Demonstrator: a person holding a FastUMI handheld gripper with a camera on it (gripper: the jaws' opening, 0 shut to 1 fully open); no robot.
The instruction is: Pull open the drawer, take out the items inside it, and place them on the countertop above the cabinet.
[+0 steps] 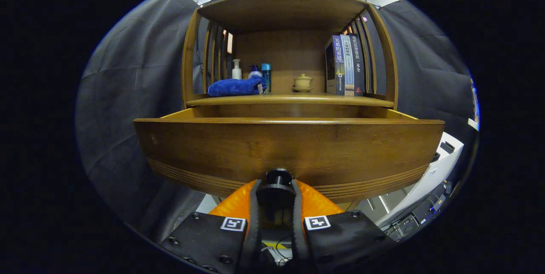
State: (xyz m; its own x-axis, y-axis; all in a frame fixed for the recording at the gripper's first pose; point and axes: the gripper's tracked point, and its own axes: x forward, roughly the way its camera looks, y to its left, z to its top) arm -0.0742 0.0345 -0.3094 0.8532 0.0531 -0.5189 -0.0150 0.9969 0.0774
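The wooden drawer [289, 150] stands pulled out toward me, its front panel wide across the view and its inside hidden behind that panel. A round black knob [277, 182] juts from the panel's lower middle. My gripper [276, 193] is shut on this knob, with an orange finger [238, 201] pressing each side of it. Above the drawer runs the cabinet's countertop [289, 100], which carries a folded blue towel [236, 86] at its left.
On the countertop also stand three bottles [251, 71] behind the towel, a small lidded ceramic cup [302, 82] in the middle and upright books [345, 65] at the right. Slatted wooden sides and a top board enclose this shelf. White equipment [430, 176] sits low to the right.
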